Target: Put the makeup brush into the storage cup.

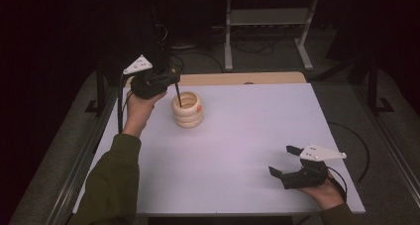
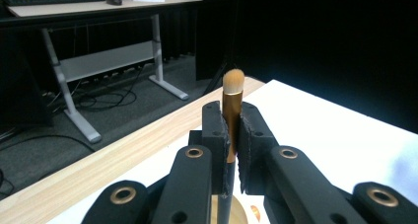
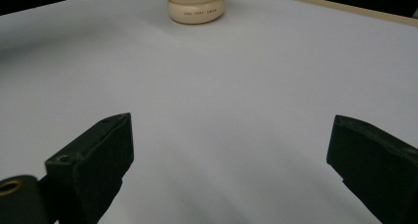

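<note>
The left gripper [image 1: 168,82] sits at the far left of the white bench [image 1: 257,136], its jaws clamped tight on a makeup brush [image 2: 231,110]. In the left gripper view the brush's gold ferrule is pinched between the two pads, with the tan bristle tip poking out beyond them. From the high view, the brush's dark handle slants down into the mouth of a cream ribbed holder [image 1: 187,109], which stands upright on the bench just beside the left hand [image 1: 138,108]. The holder's rim is all that lies near the handle. The right gripper [image 1: 286,161] rests at the near right corner of the bench, well apart from the holder, with its jaws spread wide and nothing between them; in its own view bare white bench stretches up to the holder's base. Beyond the bench's wooden far edge stand a desk frame [image 1: 267,22] and loose cables [image 1: 247,44] on the floor.
</note>
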`<control>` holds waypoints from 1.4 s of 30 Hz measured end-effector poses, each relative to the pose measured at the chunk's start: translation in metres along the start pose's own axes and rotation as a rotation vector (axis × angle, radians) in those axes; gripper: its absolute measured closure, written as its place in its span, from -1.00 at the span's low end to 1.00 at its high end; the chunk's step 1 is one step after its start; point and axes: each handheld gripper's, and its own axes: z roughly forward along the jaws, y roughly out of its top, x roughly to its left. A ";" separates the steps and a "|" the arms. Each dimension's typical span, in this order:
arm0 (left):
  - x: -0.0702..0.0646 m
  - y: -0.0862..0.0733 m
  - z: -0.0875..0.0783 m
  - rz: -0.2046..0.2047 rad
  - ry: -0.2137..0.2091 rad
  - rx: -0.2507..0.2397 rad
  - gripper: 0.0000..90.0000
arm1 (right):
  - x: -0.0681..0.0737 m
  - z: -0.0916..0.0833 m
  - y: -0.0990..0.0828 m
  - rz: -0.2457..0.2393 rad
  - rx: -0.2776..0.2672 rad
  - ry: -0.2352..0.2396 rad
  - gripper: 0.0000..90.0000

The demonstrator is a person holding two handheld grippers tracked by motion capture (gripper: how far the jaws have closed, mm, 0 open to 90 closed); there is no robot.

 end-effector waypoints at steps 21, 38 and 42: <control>0.004 -0.015 0.010 -0.018 0.014 0.043 0.86 | 0.000 0.000 0.000 -0.002 0.000 -0.003 -0.92; 0.008 -0.026 0.012 -0.032 0.018 0.064 0.85 | 0.000 0.000 0.000 -0.004 0.003 0.000 -0.92; 0.008 -0.028 0.013 -0.037 0.018 0.065 0.85 | 0.000 0.000 0.000 -0.002 0.003 -0.001 -0.92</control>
